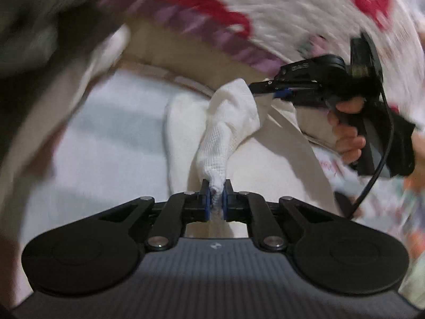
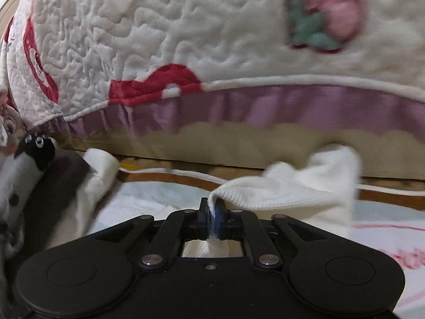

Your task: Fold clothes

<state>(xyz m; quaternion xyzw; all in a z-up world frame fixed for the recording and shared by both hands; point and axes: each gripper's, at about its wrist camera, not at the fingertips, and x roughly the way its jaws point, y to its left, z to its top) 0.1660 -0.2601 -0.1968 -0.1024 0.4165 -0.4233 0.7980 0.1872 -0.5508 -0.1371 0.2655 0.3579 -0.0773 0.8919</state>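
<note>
White waffle-knit cloth (image 1: 225, 130) is bunched between the blue pads of the left hand-held gripper (image 1: 215, 196), which is pressed together on a gathered corner of it. The right hand-held gripper (image 2: 211, 214) pinches a ribbed hem of the same cloth, the edge drawn thin between its pads; in the left view a hand (image 1: 348, 130) holds that tool by its grip, its tips at the cloth's far corner. So the cloth hangs between the two pinches, sagging in the middle over a pale blue-and-white mat (image 2: 148, 199) near the mat's far edge, just before a strip of wooden floor (image 2: 239, 170).

It looks light and very soft; it will drape and crumple rather than hold a crease, and the textured weave should not slip from the pads. Corners and the hem are the places to hold, well apart, so the cloth spreads flat.

Beyond rises a quilt (image 2: 186, 26) with a purple frill. A dark garment (image 2: 53, 186) lies at the mat's left edge.
</note>
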